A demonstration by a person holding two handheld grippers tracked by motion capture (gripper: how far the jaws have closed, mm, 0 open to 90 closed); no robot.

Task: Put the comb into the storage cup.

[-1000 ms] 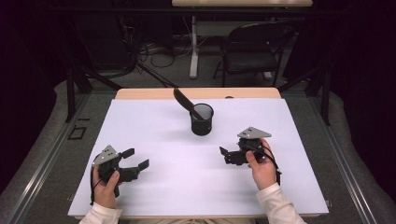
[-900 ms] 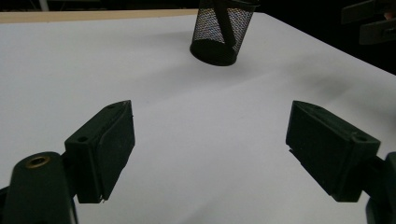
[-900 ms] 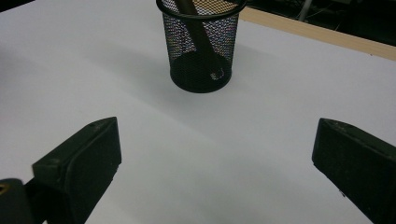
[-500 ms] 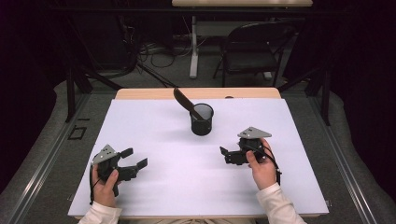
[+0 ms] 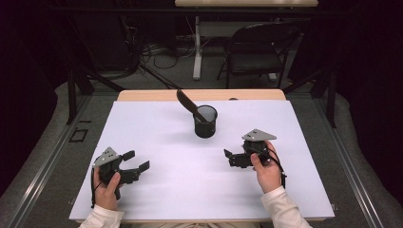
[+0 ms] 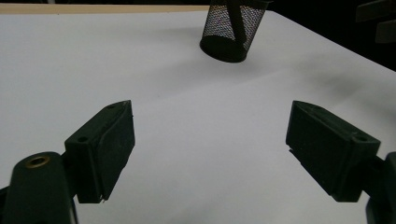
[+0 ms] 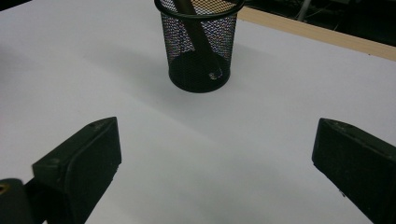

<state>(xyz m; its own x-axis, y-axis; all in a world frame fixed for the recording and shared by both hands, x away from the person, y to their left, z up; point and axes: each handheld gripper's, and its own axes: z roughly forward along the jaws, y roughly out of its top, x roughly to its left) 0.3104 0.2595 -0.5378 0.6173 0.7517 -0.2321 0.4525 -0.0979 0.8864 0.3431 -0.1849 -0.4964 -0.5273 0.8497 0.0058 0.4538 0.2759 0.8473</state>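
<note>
A black mesh cup (image 5: pixel 205 121) stands upright near the back middle of the white table (image 5: pixel 157 128). A dark spatula-like utensil (image 5: pixel 187 101) leans in it, its flat end sticking out up and to the left. The cup (image 6: pixel 232 29) lies ahead of my left gripper (image 5: pixel 136 160), which rests at the front left, open and holding nothing. My right gripper (image 5: pixel 228 158) sits at the front right, open too, and faces the cup (image 7: pixel 200 45) with the utensil handle (image 7: pixel 198 35) inside.
A wooden strip (image 5: pixel 199 94) runs along the table's far edge. Beyond it stand a folding chair (image 5: pixel 256 52), a table leg and cables on the floor. Bare white surface spreads between the two grippers and the cup.
</note>
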